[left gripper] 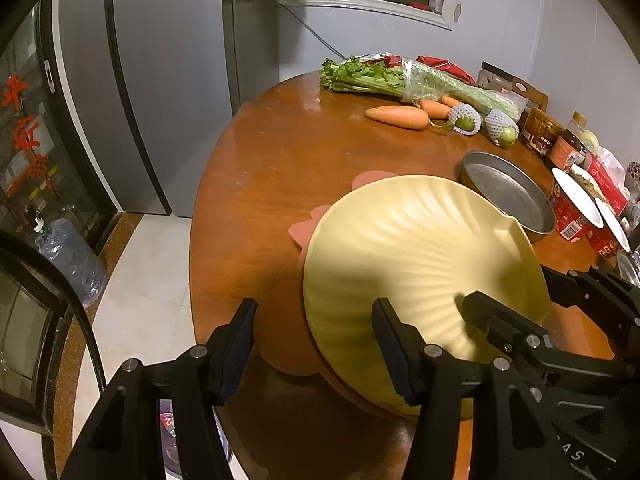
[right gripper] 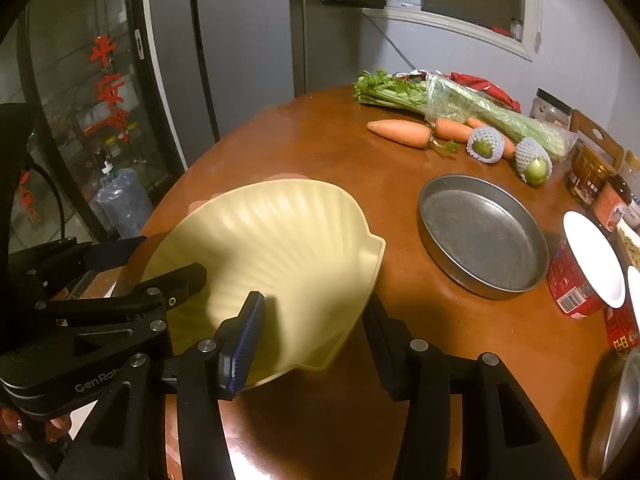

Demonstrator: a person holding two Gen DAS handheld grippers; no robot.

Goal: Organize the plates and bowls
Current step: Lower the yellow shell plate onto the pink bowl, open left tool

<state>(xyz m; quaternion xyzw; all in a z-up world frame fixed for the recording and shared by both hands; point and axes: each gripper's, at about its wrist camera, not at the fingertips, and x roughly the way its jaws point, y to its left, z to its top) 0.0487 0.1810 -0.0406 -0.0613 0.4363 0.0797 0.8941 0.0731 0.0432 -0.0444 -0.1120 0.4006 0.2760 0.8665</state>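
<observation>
A pale yellow shell-shaped plate (left gripper: 416, 248) lies on a pink scalloped plate (left gripper: 300, 236) near the front edge of the round wooden table (left gripper: 280, 152). The yellow plate also shows in the right wrist view (right gripper: 280, 240). My left gripper (left gripper: 316, 336) is open, its right finger over the plate's near rim, its left finger off the plate. My right gripper (right gripper: 316, 320) is open with its jaws either side of the plate's near right rim. Each gripper appears in the other's view, the right one (left gripper: 520, 320) and the left one (right gripper: 152, 272).
A round metal pan (right gripper: 480, 236) sits right of the plates. Carrots (right gripper: 400, 132), celery (right gripper: 440, 100) and two netted fruits (right gripper: 484, 146) lie at the back. Jars, a red cup (right gripper: 576, 280) and white dishes crowd the right edge. A fridge and water bottle stand left.
</observation>
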